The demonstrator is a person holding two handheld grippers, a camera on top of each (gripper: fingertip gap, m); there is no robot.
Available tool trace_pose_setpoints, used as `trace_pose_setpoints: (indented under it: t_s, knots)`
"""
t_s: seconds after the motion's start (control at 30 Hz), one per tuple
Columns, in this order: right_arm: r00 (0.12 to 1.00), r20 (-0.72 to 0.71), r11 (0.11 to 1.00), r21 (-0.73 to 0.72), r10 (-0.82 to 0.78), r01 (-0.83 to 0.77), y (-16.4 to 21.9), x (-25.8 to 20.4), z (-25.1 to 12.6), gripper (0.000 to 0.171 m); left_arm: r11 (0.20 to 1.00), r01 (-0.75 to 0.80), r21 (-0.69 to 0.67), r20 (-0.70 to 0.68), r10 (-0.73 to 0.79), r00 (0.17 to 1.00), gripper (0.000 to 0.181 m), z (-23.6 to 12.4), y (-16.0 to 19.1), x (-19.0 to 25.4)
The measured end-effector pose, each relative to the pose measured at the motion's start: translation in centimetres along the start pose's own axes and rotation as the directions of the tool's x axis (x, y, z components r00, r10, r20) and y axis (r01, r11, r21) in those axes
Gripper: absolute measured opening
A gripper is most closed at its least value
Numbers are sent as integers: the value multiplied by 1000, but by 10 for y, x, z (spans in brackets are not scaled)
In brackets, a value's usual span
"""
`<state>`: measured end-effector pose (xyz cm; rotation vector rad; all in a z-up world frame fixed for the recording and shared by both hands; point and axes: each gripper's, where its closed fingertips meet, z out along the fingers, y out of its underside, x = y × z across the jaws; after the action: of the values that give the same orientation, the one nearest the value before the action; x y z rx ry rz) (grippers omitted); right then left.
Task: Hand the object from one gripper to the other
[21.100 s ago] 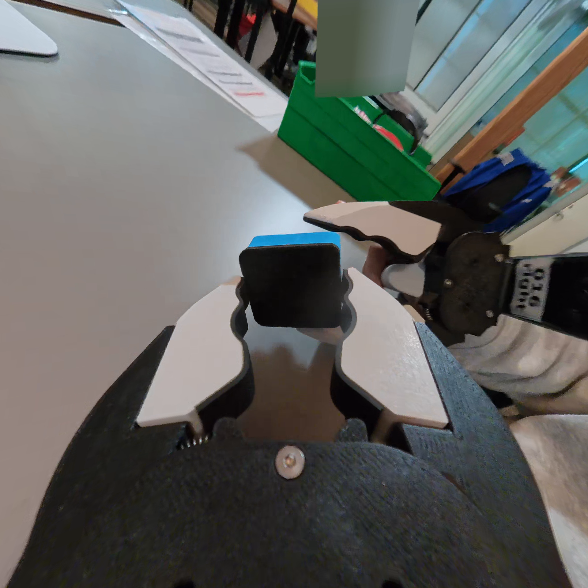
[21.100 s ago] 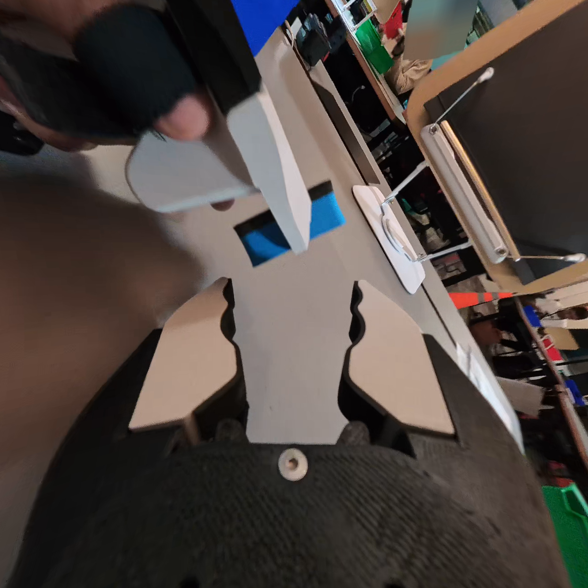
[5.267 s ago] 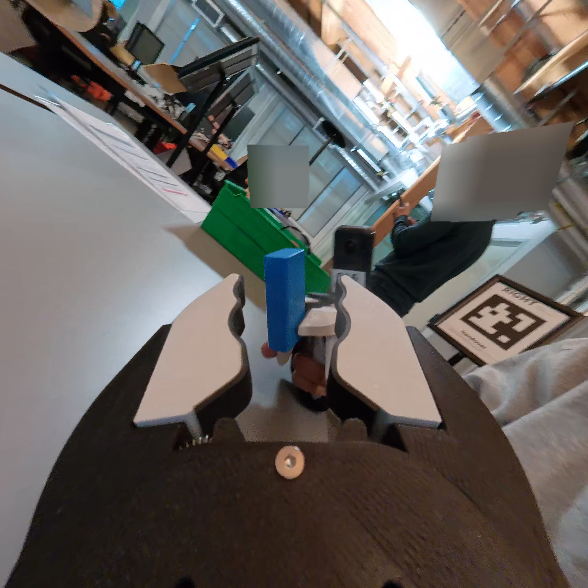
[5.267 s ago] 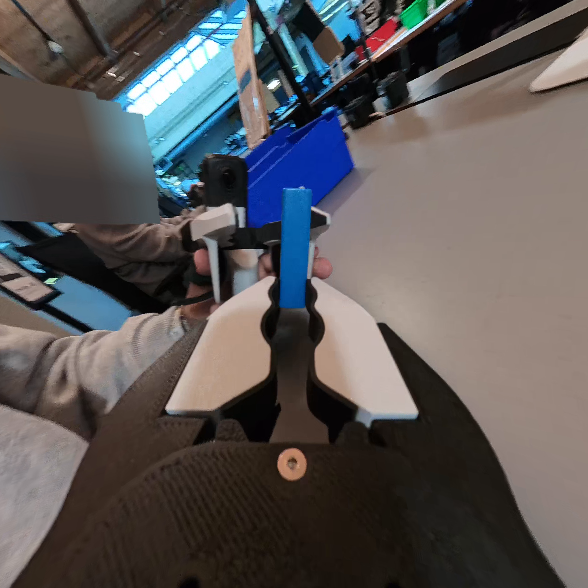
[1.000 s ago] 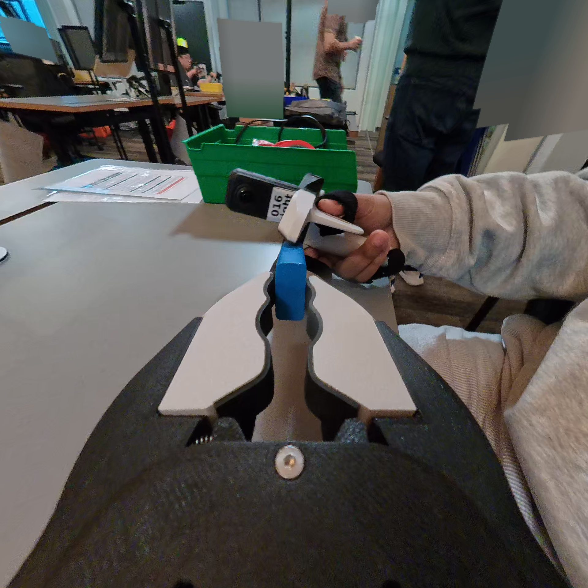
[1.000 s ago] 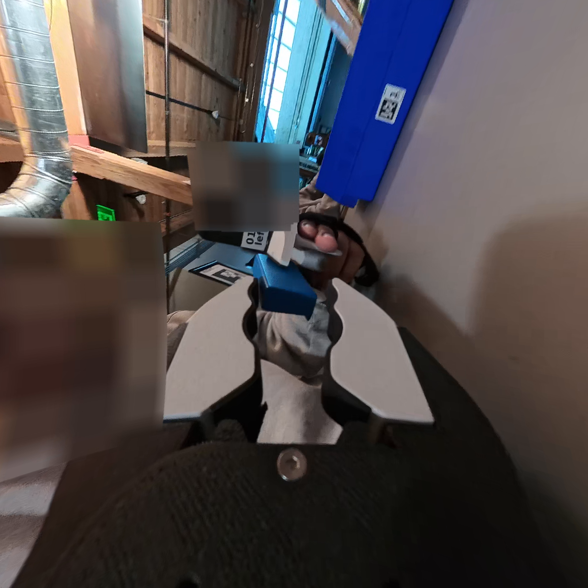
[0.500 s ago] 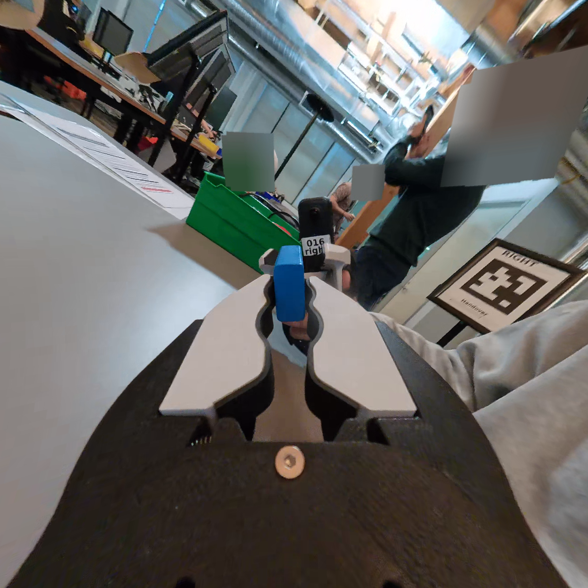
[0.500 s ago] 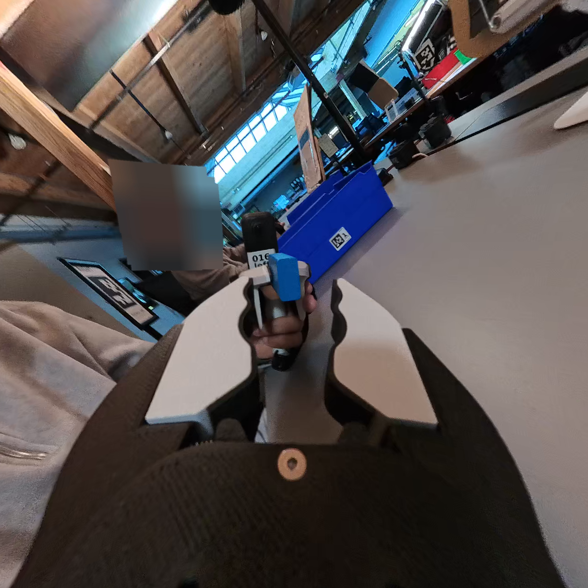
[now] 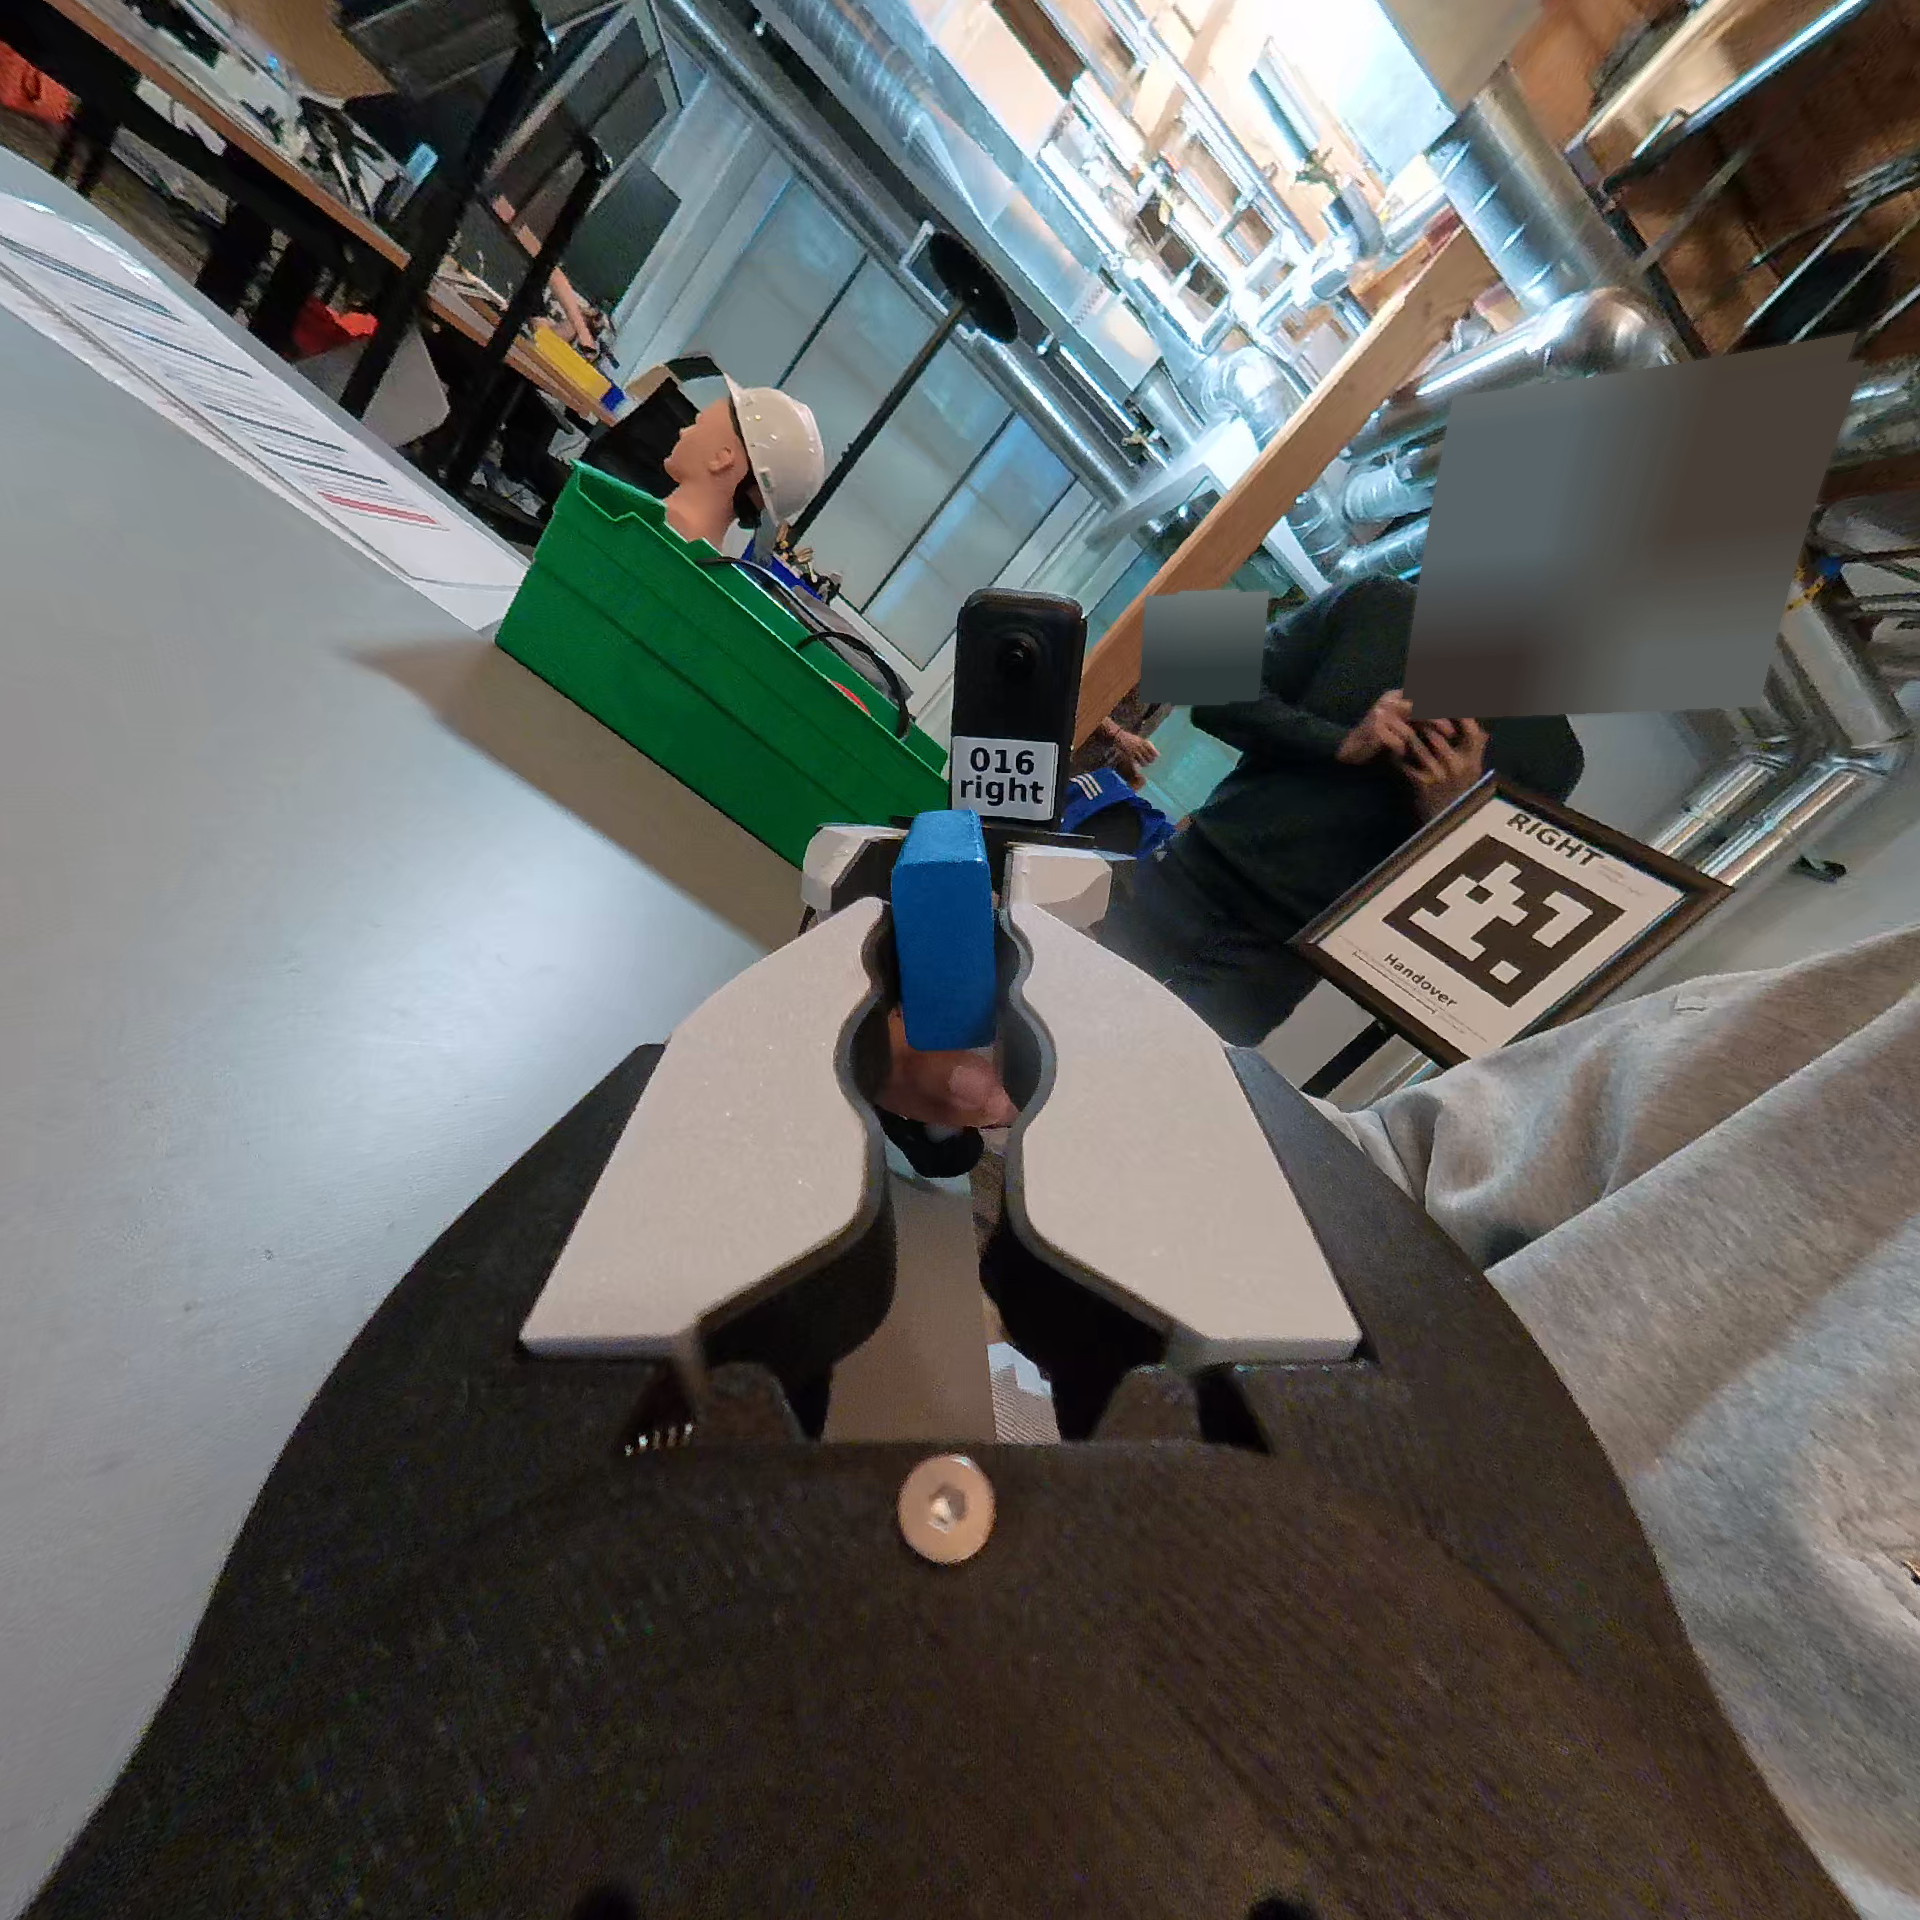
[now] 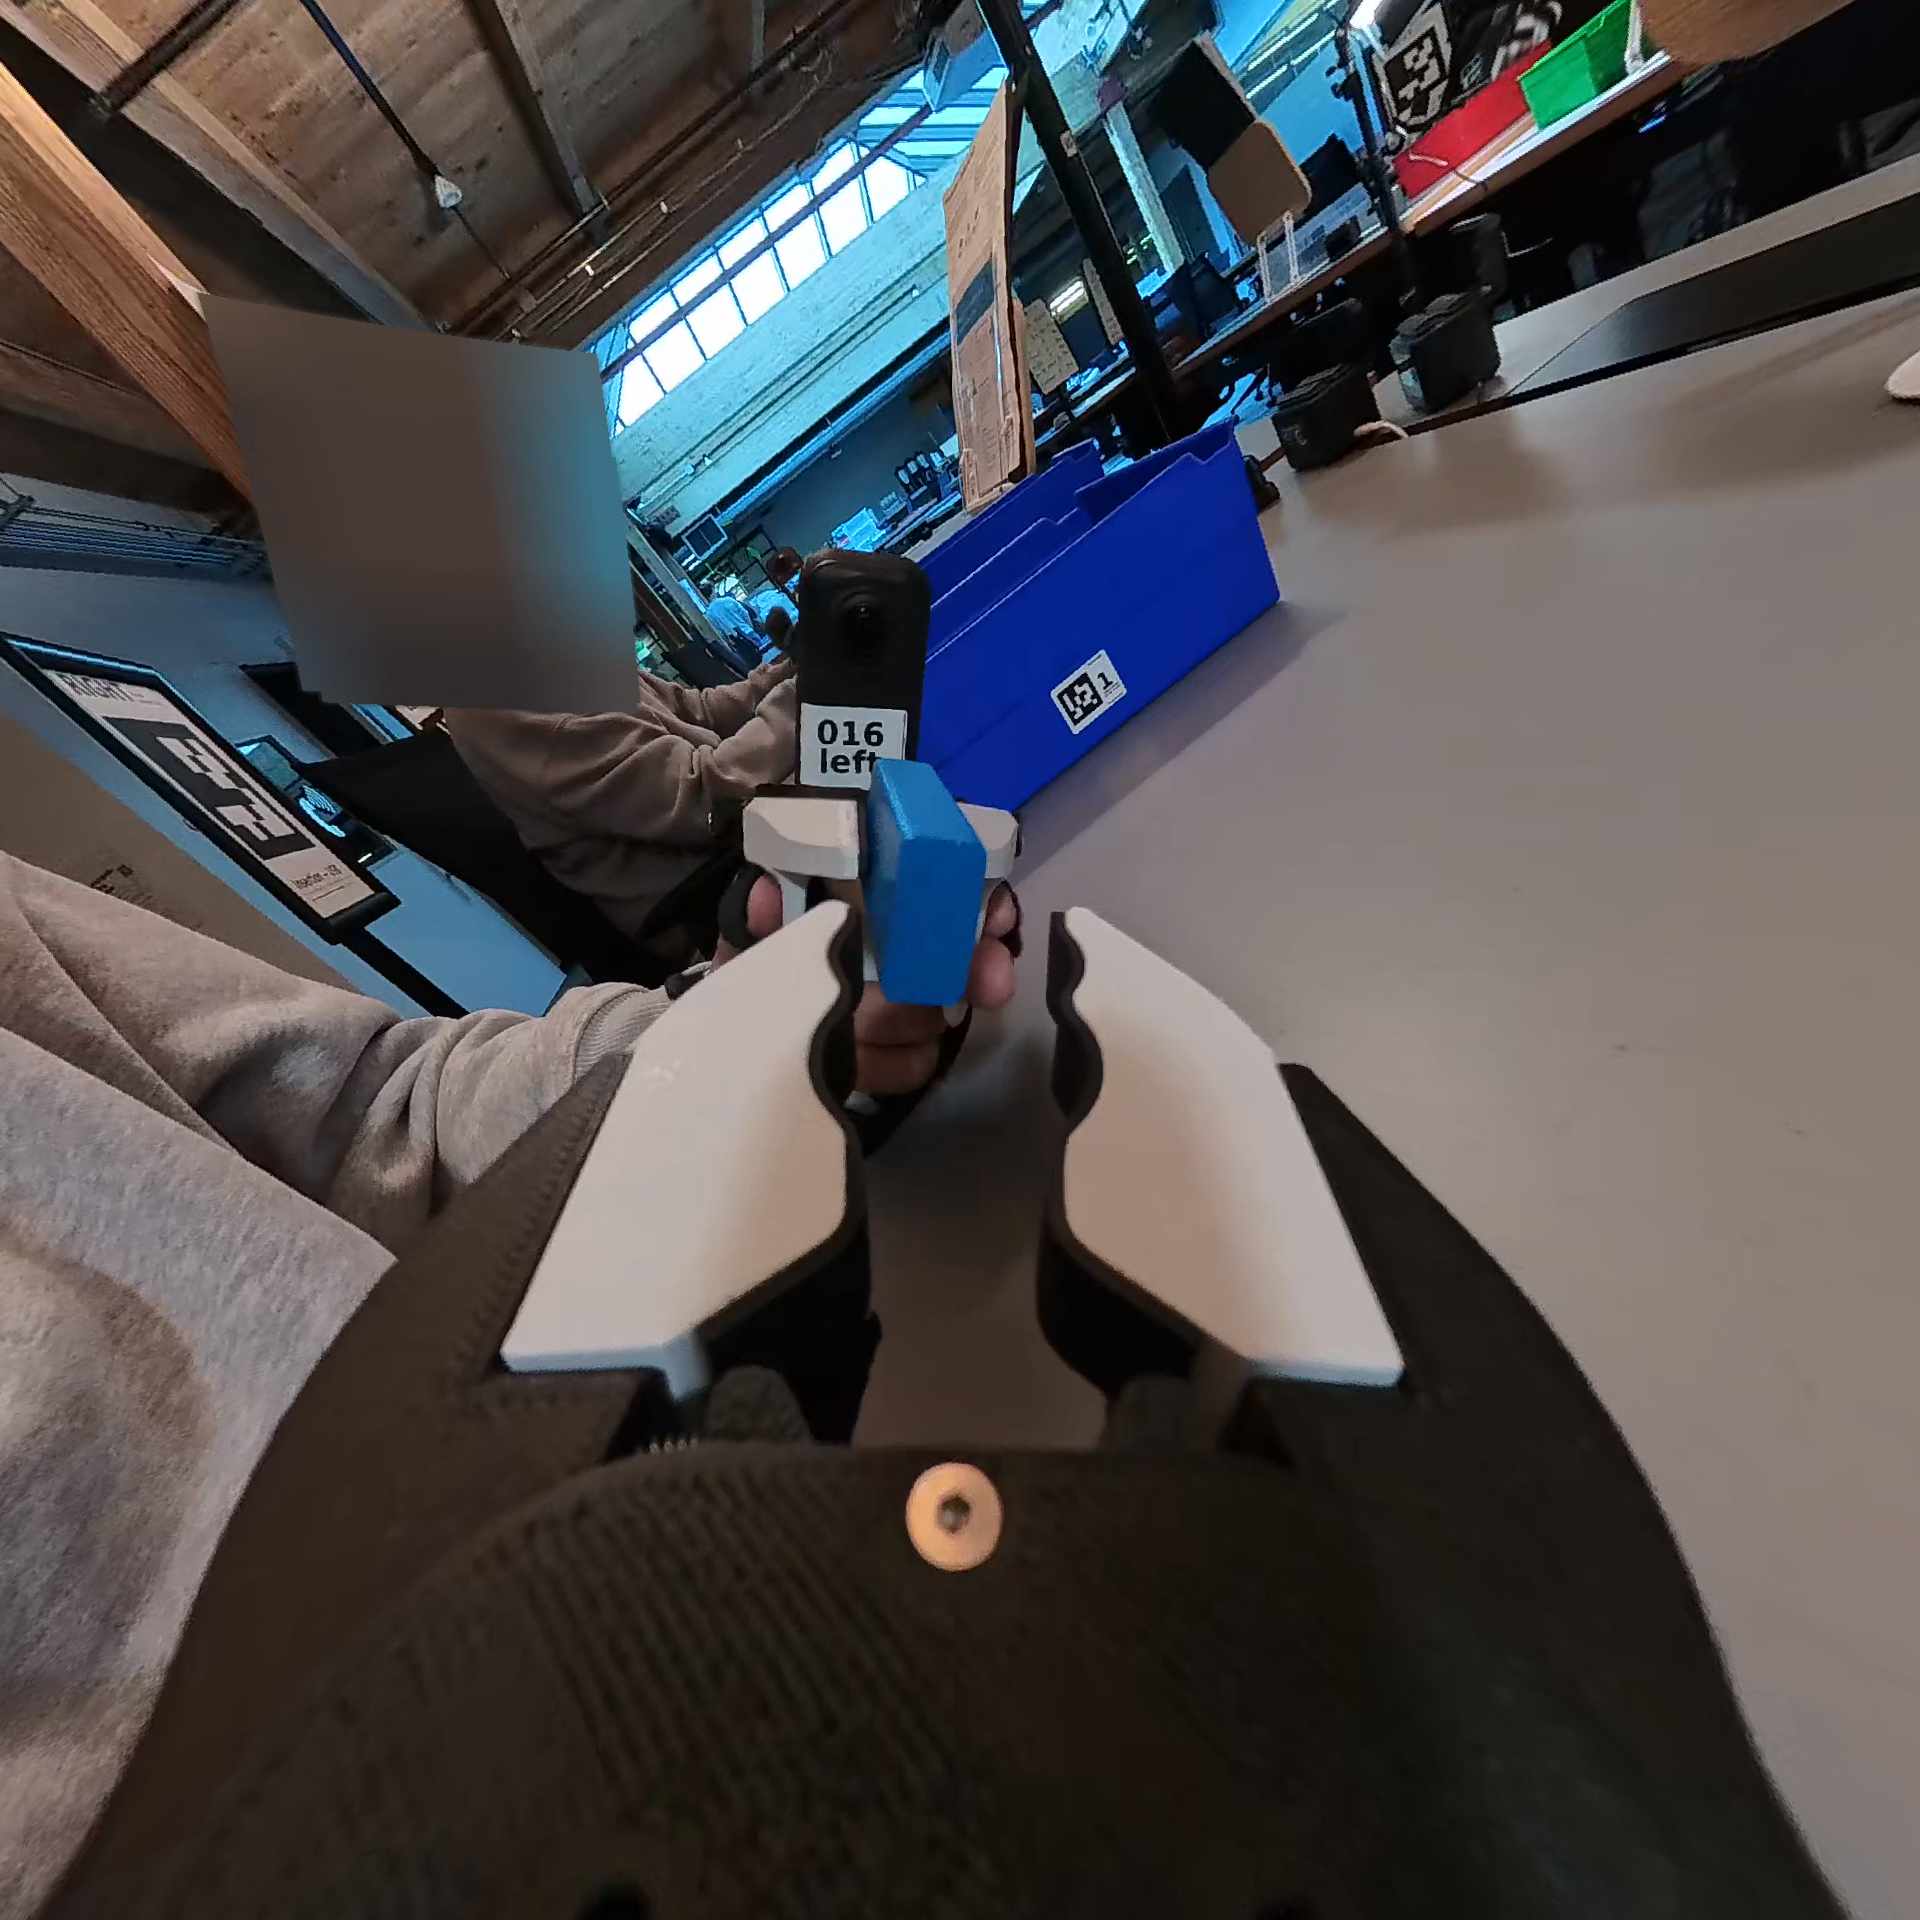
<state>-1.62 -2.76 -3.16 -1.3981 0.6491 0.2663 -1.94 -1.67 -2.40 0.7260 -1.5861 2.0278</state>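
Above grey table (image 9: 260,987), left hand-held gripper (image 9: 943,961) clamping blue block (image 9: 940,935), right hand-held gripper (image 10: 951,961) facing, spread wide

Block (image 9: 943,940) between left gripper (image 9: 940,935) fingers (image 9: 769,1132)

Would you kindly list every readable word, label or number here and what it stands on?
I won't repeat writing; these bear it.
Left-view sticker on a black camera: legible.
Right-view sticker: partly hidden by the blue block.
Framed marker sign: legible.
Tag on blue bin: legible.
Printed sheets: blurred.
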Motion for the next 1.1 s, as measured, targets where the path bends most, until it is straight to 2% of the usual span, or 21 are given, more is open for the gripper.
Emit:
trace_pose_setpoints:
  t_s: [0.13,0.27,0.6,0.83,1.0,1.1]
  knots:
    - [1000,9,1000,5,11,-11,0,-2,0,31,1000,4,-12,-8,-5,1000,15,2,3,1]
    - [999,33,1000,-9,21,-21,1,-6,0,19,1000,-5,-23,-2,5,1000,14,3,5,1]
    - [998,56,999,7,39,-40,-2,-11,0,16,1000,-27,-9,-1,27,1000,15,3,3,2]
    - [998,-43,998,49,-39,41,-11,-3,-6,16,998,-40,39,97,36,995,36,-1,-5,-12]
    - [986,-127,990,75,-112,122,-18,2,-11,16,998,-55,44,173,46,984,40,-5,-7,-22]
    - [956,-210,972,79,-203,223,-23,5,-15,16,999,-30,25,159,26,987,40,-4,-3,-22]
